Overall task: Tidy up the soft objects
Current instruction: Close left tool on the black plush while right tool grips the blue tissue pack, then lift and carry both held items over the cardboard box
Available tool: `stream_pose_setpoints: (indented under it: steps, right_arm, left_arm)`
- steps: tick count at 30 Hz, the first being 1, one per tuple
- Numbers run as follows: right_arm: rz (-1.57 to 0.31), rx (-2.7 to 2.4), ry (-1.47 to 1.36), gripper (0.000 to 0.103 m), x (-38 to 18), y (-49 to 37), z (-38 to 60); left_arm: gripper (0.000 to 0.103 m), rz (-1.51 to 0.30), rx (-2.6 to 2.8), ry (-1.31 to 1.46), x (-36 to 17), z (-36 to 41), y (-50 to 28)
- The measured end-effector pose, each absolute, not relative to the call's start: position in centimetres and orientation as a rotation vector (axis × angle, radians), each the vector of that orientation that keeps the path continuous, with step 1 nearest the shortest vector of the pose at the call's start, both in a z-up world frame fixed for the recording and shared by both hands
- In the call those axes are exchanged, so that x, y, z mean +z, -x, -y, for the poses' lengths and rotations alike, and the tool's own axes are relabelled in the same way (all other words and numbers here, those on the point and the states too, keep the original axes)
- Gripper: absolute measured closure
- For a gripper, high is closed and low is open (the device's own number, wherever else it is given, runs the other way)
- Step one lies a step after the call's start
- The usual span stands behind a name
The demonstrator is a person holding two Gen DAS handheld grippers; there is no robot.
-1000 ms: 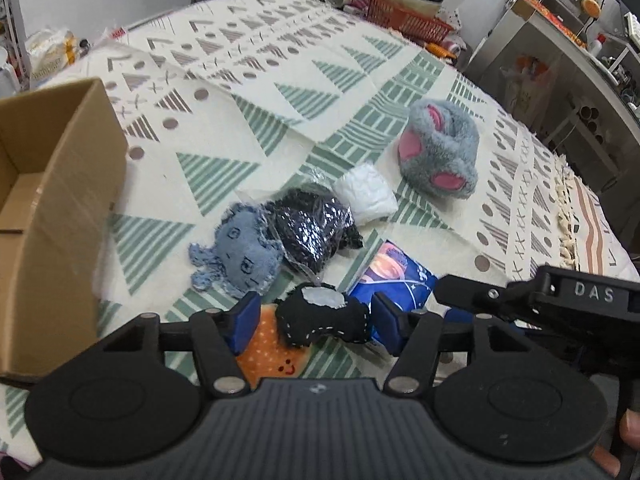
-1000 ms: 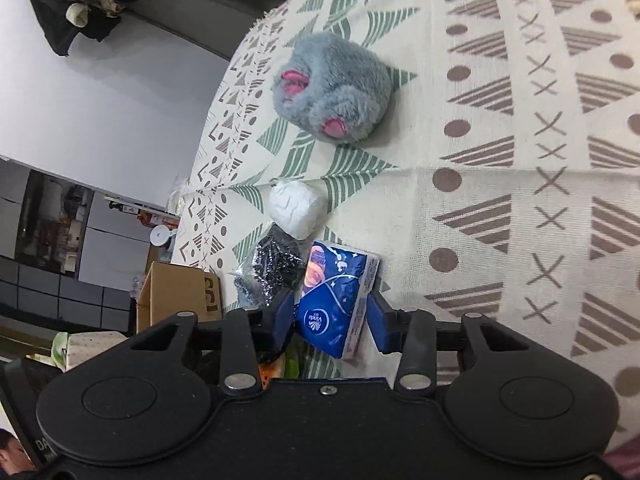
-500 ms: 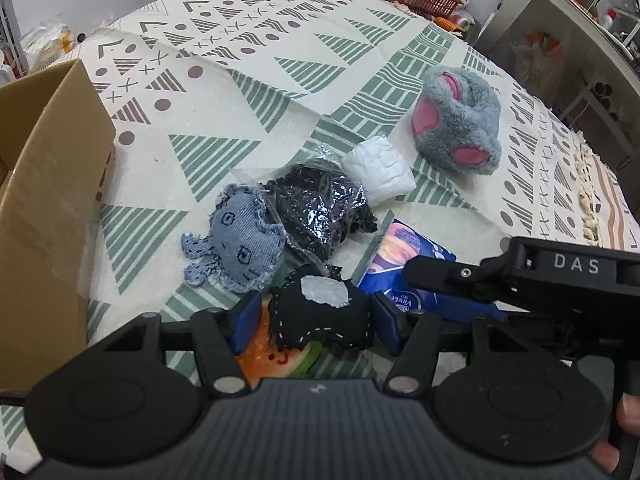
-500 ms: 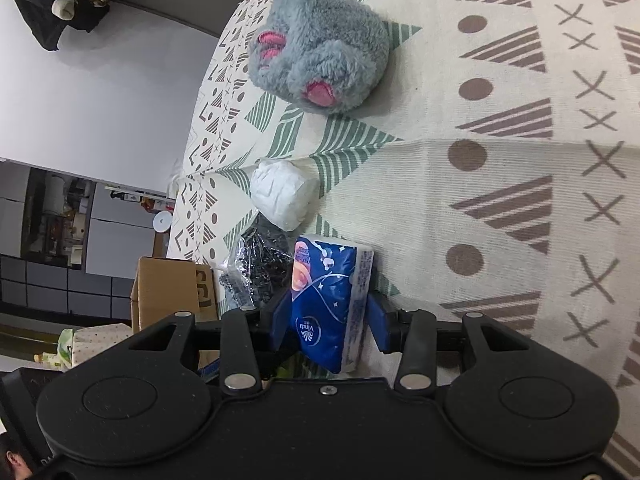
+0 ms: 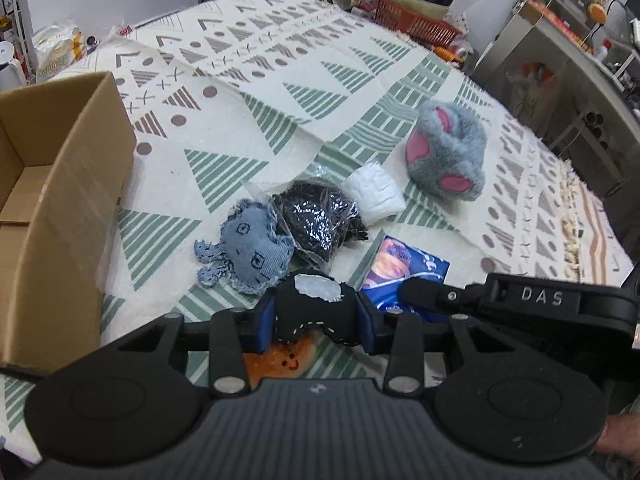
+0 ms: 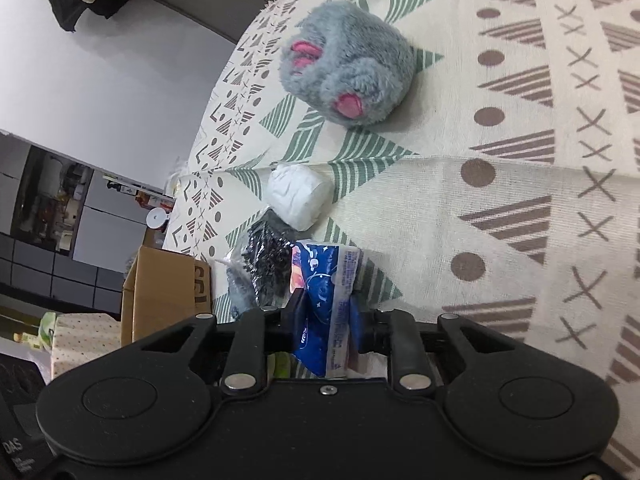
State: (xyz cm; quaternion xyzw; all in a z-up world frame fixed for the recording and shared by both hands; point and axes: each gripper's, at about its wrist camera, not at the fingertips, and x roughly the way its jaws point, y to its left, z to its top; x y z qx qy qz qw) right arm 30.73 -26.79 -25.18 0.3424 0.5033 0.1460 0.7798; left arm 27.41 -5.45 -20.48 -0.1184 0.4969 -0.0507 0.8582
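While squeezed: tissue pack (image 6: 326,300), black plush (image 5: 316,312).

We found both views evenly lit by diffuse indoor light. The plush (image 6: 346,66) cast a soft shadow on the cloth (image 6: 520,208). Glare speckled the plastic bag (image 5: 316,222). Fisheye distortion bent the box (image 5: 60,216) and table edges. Focus held sharp centrally, softening slightly toward corners.

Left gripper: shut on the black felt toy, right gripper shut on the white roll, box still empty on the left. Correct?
Not quite. The right gripper is shut on the blue tissue pack, not the white roll, which lies free on the cloth, as the right wrist view shows. The left gripper does clamp the black felt toy; the box shows nothing inside.
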Motion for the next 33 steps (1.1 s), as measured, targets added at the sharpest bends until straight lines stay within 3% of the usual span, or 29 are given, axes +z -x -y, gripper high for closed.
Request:
stream_pose_setpoints:
  steps: [33]
  right_arm:
    - [-0.863,0.315,-0.543,0.081,-13.4,-26.2,18.5]
  left_arm:
    - [0.063,-0.798,-0.007,0.370,-12.8,-4.2,-24.2]
